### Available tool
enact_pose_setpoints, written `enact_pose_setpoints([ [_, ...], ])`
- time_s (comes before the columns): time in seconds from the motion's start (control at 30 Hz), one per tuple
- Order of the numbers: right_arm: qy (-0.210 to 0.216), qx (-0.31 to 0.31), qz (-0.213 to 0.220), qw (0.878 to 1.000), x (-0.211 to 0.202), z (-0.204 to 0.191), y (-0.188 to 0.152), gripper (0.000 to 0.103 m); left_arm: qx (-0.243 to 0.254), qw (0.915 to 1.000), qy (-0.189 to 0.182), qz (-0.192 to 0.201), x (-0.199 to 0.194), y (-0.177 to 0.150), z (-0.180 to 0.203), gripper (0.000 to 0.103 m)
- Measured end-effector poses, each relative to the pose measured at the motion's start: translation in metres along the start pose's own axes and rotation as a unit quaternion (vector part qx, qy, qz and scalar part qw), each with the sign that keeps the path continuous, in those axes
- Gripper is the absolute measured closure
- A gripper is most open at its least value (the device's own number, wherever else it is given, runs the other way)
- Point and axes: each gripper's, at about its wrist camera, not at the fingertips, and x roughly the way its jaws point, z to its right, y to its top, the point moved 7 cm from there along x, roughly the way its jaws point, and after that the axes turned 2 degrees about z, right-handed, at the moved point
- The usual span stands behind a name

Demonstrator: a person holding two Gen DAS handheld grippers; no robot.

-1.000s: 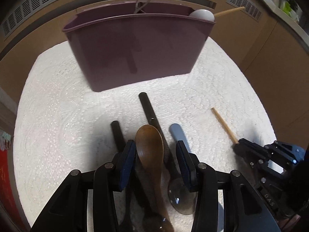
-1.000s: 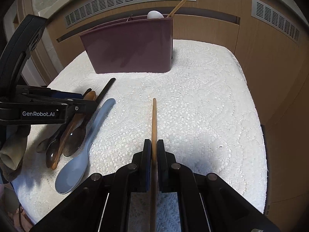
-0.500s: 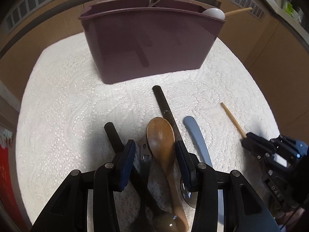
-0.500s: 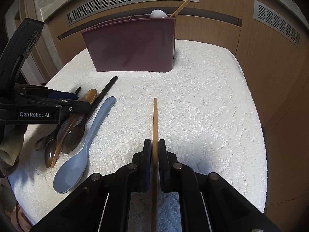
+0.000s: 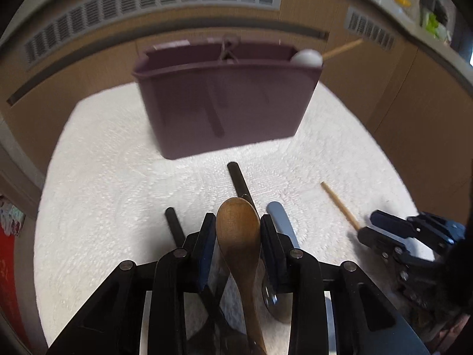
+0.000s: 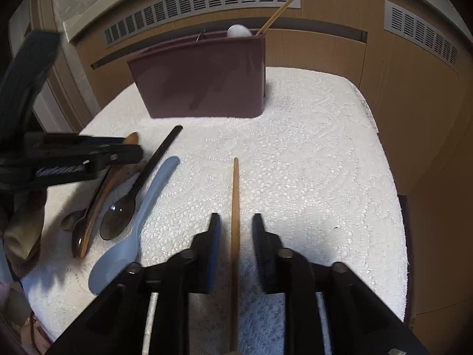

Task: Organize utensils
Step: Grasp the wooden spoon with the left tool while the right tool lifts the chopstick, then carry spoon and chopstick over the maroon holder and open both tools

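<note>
My left gripper [image 5: 238, 222] is closing its jaws, and its blue pads press the bowl of a wooden spoon [image 5: 238, 230], held just above the cloth. In the right wrist view that gripper [image 6: 130, 148] covers the wooden spoon [image 6: 102, 189] from the left. My right gripper [image 6: 235, 222] is opening. A wooden chopstick [image 6: 235, 195] lies on the cloth between its pads, touching neither. A purple utensil caddy [image 6: 204, 80] stands at the back, holding a white spoon [image 6: 239, 31] and another chopstick [image 6: 275, 14].
A light blue spoon [image 6: 142, 216] and two dark spoons with black handles [image 6: 153, 159] lie on the white lace cloth [image 6: 310, 162] beside the wooden spoon. Wooden cabinet walls with vent grilles [image 6: 201, 3] close in behind and to the right.
The left jaws have narrowed onto the wooden spoon's bowl and the gripper has lifted slightly. The right jaws have parted and let go of the chopstick, which stays in place.
</note>
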Motion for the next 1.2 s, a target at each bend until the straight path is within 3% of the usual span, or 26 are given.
enact_pose_setpoints([
  [0.13, -0.005, -0.007, -0.007, 1.0, 0.004, -0.001, 0.004, 0.076, -0.02, 0.9986, 0.002, 0.048, -0.03, -0.004, -0.007, 0.072],
  [0.33, -0.018, -0.018, -0.04, 0.999, 0.024, -0.004, 0.012, 0.078, -0.037, 0.9972, -0.01, 0.063, -0.043, -0.008, -0.016, 0.072],
  [0.43, -0.03, -0.035, -0.045, 0.998, 0.029, -0.008, 0.012, 0.088, -0.046, 0.9964, -0.012, 0.07, -0.049, -0.011, -0.019, 0.072],
  [0.47, -0.034, -0.046, -0.044, 0.997, 0.028, -0.011, 0.011, 0.098, -0.047, 0.9962, -0.012, 0.073, -0.051, -0.011, -0.02, 0.072],
  [0.53, -0.044, -0.06, -0.04, 0.996, 0.025, -0.015, 0.009, 0.098, -0.047, 0.9958, -0.013, 0.078, -0.055, -0.012, -0.018, 0.072],
  [0.9, -0.02, -0.021, 0.054, 0.998, -0.049, -0.015, 0.037, 0.098, -0.048, 0.9934, -0.016, 0.102, -0.081, -0.01, -0.015, 0.072],
  [1.2, -0.019, -0.028, 0.09, 0.995, -0.073, -0.024, 0.049, 0.098, -0.041, 0.9921, -0.017, 0.118, -0.096, -0.004, -0.009, 0.072],
])
